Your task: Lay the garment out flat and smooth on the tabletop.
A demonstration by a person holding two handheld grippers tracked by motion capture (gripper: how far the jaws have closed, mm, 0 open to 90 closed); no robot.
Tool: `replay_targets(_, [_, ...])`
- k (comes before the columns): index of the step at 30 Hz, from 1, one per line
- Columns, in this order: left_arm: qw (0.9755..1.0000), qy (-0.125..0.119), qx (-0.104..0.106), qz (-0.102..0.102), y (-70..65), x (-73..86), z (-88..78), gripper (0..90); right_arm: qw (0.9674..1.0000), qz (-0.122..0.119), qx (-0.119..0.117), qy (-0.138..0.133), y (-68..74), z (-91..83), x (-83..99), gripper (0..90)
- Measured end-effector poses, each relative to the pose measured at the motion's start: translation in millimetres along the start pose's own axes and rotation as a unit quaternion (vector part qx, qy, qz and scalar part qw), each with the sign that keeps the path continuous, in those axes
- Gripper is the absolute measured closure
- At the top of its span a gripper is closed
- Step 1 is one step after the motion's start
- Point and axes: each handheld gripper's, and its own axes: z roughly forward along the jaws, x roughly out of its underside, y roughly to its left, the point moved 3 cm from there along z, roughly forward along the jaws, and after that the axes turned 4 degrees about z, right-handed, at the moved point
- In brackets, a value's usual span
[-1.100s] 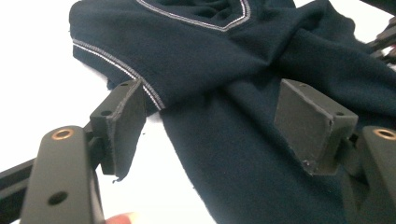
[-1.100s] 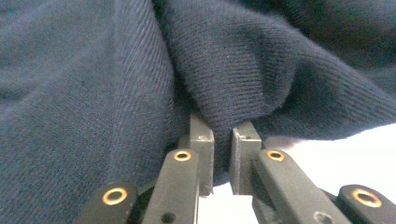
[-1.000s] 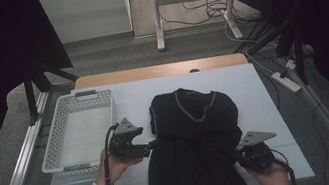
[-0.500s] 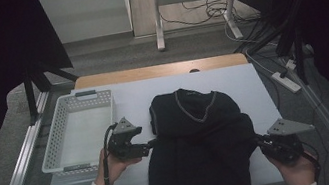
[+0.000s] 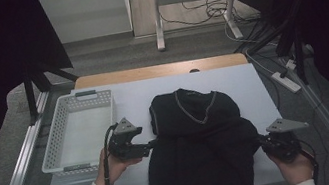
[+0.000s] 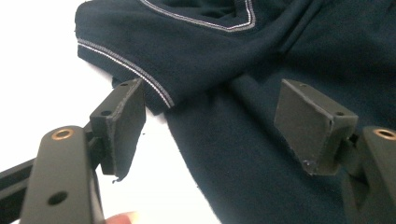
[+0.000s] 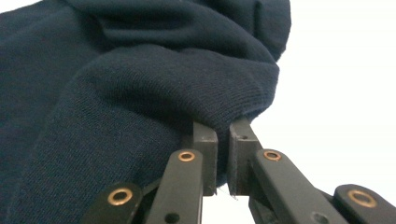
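**High view: right side of the sweater pinched, left side still to take**

High view shows the dark navy knitted sweater with the pale-striped V-neck (image 5: 200, 142) lying on the white table top (image 5: 247, 83), collar away from me, hem hanging over the near edge. My right gripper (image 5: 266, 141) sits at the garment's right edge; in the right gripper view its jaws are pressed together on a fold of the knit (image 7: 196, 88) — a firm pinch, cloth bunched just above the pads.

My left gripper (image 5: 150, 146) is at the left edge, jaws spread, one either side of the striped sleeve cuff (image 6: 140, 74), gripping nothing yet.

I judge this as the grasping step before a fold or a lift. Next I need the left jaws closed on that edge — then both hands working together, perhaps toward the white perforated plastic basket (image 5: 55, 146) on the left.
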Motion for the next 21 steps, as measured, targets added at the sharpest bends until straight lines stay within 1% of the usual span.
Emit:
replay_targets(2, [1.0,0.0,0.0,0.0,0.4,-0.1,-0.3,25.8,1.0,0.002,0.007,0.001,-3.9,-1.6,1.4,84.7])
replay_targets(4, [1.0,-0.001,-0.001,-0.001,0.7,-0.1,-0.7,25.8,0.9999,0.002,0.016,-0.002,-8.8,-7.3,-0.3,84.8])
replay_targets(8, [1.0,-0.002,-0.002,-0.002,1.4,-0.1,-1.5,25.8,0.9992,0.011,0.028,-0.025,-18.9,-26.1,-6.9,84.9])
replay_targets(10, [1.0,-0.002,-0.002,-0.001,1.2,-0.2,-1.2,25.8,0.9989,0.013,0.034,-0.029,-21.2,-29.8,-6.5,85.0])
replay_targets(13, [1.0,-0.001,-0.001,0.0,0.4,-0.4,-0.7,25.7,0.9993,0.013,0.031,-0.019,-20.5,-23.5,-0.8,84.9])
replay_targets(15, [1.0,-0.001,-0.001,0.0,0.1,-0.4,-0.5,25.7,0.9995,0.016,0.023,-0.013,-19.7,-17.6,2.6,84.7])
replay_targets(18, [1.0,0.0,-0.001,0.0,0.4,-0.1,0.0,25.7,0.9996,0.019,0.016,-0.009,-19.5,-13.3,5.2,83.3])
replay_targets(19, [1.0,0.001,-0.002,0.0,0.4,0.0,0.3,25.7,0.9996,0.021,0.014,-0.009,-19.7,-12.8,5.6,82.0])
replay_targets(21, [1.0,0.001,-0.001,-0.001,0.1,0.2,0.8,25.7,0.9996,0.024,0.012,-0.013,-19.7,-12.8,5.9,75.9])
